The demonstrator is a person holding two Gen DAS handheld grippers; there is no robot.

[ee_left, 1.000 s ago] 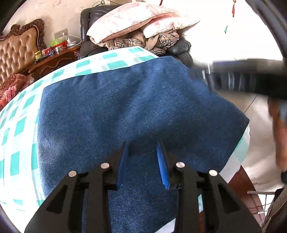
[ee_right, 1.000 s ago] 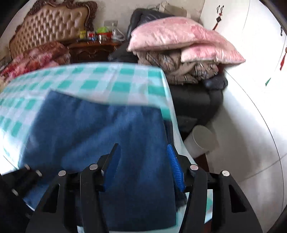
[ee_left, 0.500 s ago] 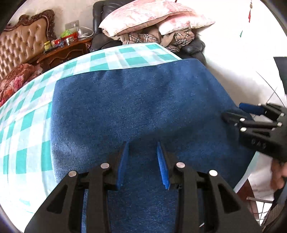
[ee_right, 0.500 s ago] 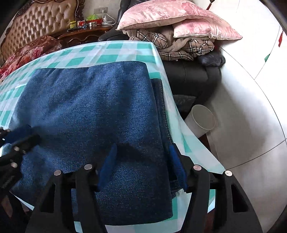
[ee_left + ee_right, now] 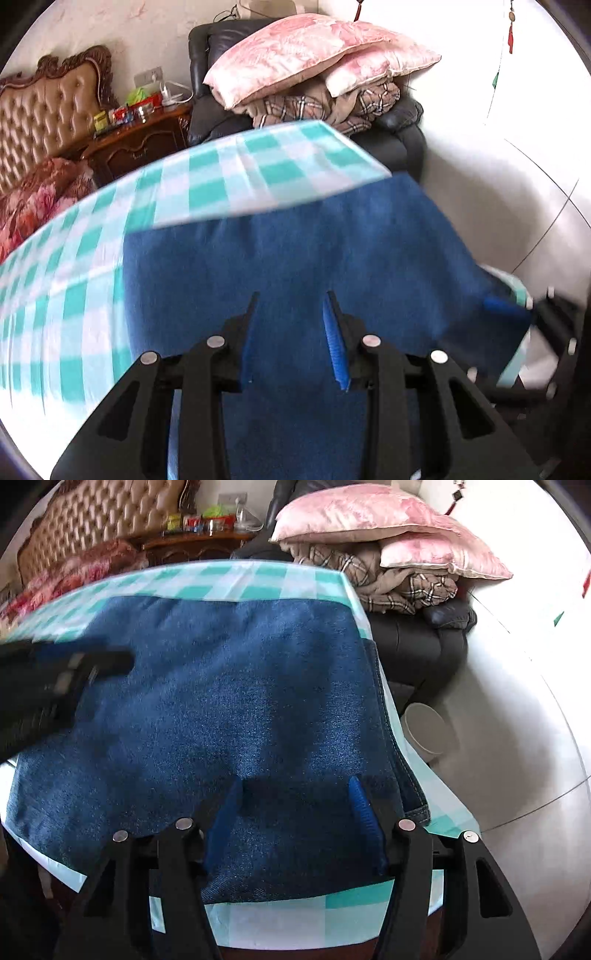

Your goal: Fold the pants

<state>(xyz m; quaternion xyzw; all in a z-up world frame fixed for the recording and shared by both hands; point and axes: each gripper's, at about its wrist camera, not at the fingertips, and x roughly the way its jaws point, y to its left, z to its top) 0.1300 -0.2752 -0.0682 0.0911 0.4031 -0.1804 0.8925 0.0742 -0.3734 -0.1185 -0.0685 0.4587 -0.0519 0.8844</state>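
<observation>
Checked tablecloth (image 5: pixel 280 579) carries blue denim pants (image 5: pixel 229 701), folded flat.

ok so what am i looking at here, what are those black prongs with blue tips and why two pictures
Those prongs are two hand-held grippers, one in each of a person's hands, each with a fisheye camera looking along its fingers. One picture is from the left gripper, the other from the right gripper. Each also catches the other gripper at its edge. Folded blue jeans lie on a table with a green checked tablecloth. Both grippers stand open over the denim, holding nothing. Behind are pink pillows on a dark armchair.
</observation>
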